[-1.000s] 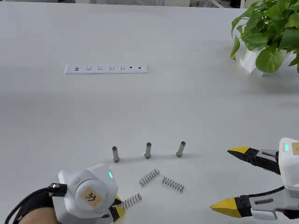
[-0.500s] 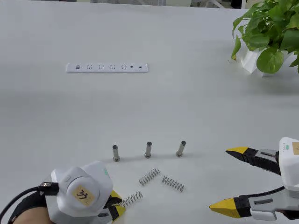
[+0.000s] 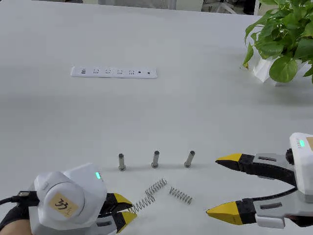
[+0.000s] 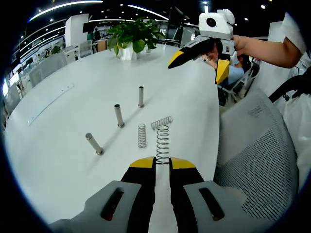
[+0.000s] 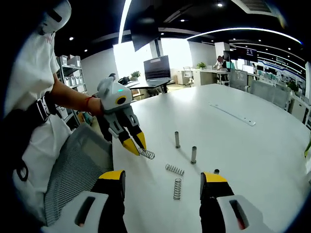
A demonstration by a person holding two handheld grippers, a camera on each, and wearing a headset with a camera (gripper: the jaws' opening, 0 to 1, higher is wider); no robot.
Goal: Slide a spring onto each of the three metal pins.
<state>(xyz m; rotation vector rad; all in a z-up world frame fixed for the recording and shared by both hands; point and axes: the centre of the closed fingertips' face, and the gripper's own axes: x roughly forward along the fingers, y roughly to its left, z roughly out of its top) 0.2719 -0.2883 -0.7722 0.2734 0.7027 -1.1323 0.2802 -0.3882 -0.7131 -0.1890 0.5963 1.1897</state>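
Three pins [image 3: 121, 162] [image 3: 155, 159] [image 3: 189, 158], three springs [image 3: 138, 203] [image 3: 157, 186] [image 3: 180, 194]

Beyond the three pins [image 3: 155, 158] you have bare table [image 3: 195, 112] up to the power strip [image 3: 113, 72]; the plant [image 3: 286, 39] crowds the far right corner. The pins stand apart, with gaps between. Before them, two loose springs [image 3: 180, 194] lie between your left gripper [image 3: 132, 209], clamping a spring [image 3: 142, 202], and your wide-spread right gripper [image 3: 212, 186].

- We see three metal pins [image 3: 155, 158] upright in a row.
- Two springs [image 3: 180, 194] lie near them on the worktop [image 3: 195, 103]; the left gripper [image 3: 132, 209] pinches a third spring [image 3: 141, 202].
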